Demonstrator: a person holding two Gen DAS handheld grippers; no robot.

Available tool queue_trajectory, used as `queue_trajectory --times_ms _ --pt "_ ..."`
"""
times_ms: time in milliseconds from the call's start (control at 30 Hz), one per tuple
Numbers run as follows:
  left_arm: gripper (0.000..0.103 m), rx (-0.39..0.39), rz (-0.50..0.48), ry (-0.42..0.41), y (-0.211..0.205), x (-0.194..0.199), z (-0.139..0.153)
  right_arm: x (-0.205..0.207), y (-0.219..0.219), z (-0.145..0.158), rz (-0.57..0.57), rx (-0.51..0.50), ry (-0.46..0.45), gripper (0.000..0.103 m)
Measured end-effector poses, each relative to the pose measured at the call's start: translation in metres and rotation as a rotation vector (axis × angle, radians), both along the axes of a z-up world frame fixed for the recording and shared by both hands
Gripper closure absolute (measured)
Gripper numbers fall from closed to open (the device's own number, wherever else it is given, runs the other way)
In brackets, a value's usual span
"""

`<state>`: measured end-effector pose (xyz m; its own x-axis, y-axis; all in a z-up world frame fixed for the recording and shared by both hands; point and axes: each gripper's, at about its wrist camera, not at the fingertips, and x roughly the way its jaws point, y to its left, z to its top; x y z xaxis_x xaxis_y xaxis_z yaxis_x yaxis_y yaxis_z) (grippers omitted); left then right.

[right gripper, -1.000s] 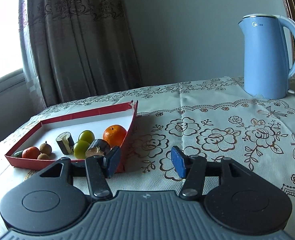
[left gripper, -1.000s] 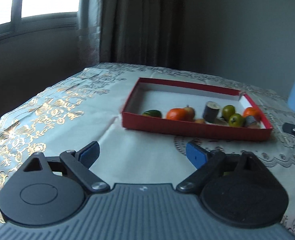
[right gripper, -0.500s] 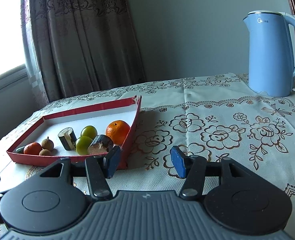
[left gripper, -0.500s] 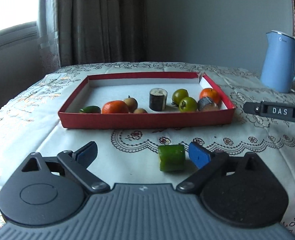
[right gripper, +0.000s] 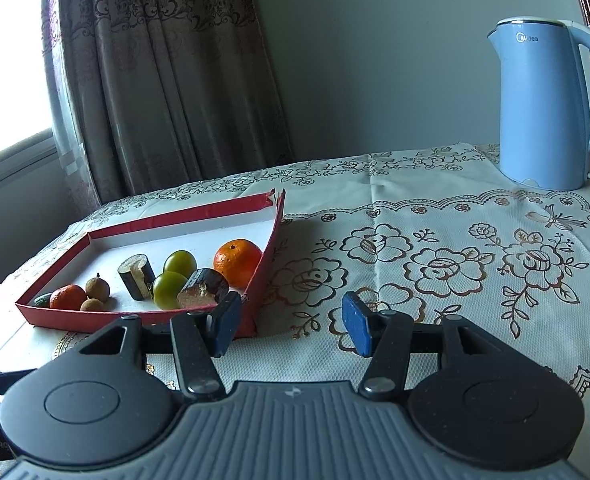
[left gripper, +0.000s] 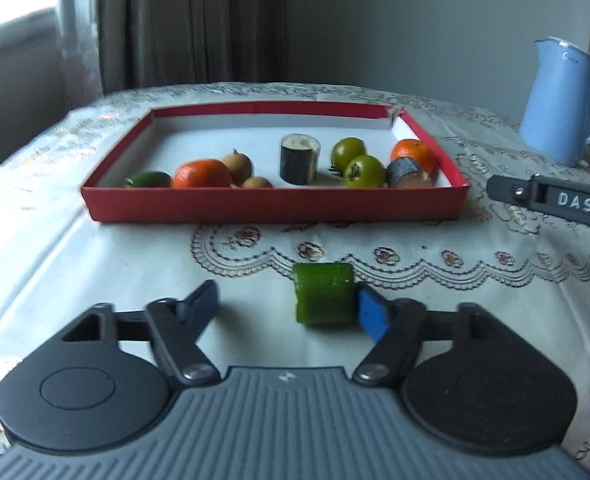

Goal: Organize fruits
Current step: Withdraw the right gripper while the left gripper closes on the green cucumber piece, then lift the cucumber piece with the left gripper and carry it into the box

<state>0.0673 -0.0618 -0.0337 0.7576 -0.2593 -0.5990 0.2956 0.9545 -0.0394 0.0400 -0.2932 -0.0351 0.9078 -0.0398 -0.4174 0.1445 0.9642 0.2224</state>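
Observation:
A green cucumber chunk point(left gripper: 323, 293) lies on the tablecloth in front of the red box point(left gripper: 271, 209). My left gripper point(left gripper: 287, 308) is open around it, the right pad point(left gripper: 371, 316) close against its side and the left pad well clear. The box holds two oranges point(left gripper: 201, 173), two green fruits point(left gripper: 365, 171), small brown fruits, dark cut chunks point(left gripper: 299, 158) and a small green piece. My right gripper point(right gripper: 291, 322) is open and empty, beside the box's near right corner point(right gripper: 251, 312). Part of the right gripper shows in the left wrist view point(left gripper: 551, 200).
A blue kettle point(right gripper: 551, 108) stands at the back right of the table, also in the left wrist view point(left gripper: 563, 104). Curtains and a window are behind the table. The table's left edge falls away beside the box. Floral tablecloth point(right gripper: 455, 264) lies right of the box.
My left gripper swung right from the table's left side to face the box and came forward to the cucumber chunk. My right gripper barely moved.

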Motion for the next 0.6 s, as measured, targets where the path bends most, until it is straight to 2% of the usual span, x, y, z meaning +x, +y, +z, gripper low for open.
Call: queue_trajectory --times_ms 67,133,200,333,467,600 --pt "0.064 -0.012 -0.041 0.002 -0.002 -0.002 0.001 0.0 0.0 0.0 0.0 -0.001 0.001 0.048" --pt "0.076 -0.005 -0.073 -0.002 -0.006 -0.005 0.002 0.0 0.0 0.0 -0.001 0.0 0.0 0.048" --pt "0.076 0.021 -0.07 -0.019 -0.011 -0.009 0.002 0.0 0.0 0.0 -0.001 0.001 -0.002 0.048" --pt "0.076 0.008 -0.082 -0.041 -0.01 -0.014 0.008 0.0 0.0 0.0 0.0 0.003 -0.003 0.048" --pt "0.076 -0.001 -0.071 -0.121 -0.006 -0.014 0.032 0.0 0.0 0.0 -0.001 0.003 -0.003 0.048" --pt "0.076 0.002 -0.008 -0.186 0.004 0.013 0.06 0.0 0.0 0.0 0.0 0.003 -0.001 0.048"
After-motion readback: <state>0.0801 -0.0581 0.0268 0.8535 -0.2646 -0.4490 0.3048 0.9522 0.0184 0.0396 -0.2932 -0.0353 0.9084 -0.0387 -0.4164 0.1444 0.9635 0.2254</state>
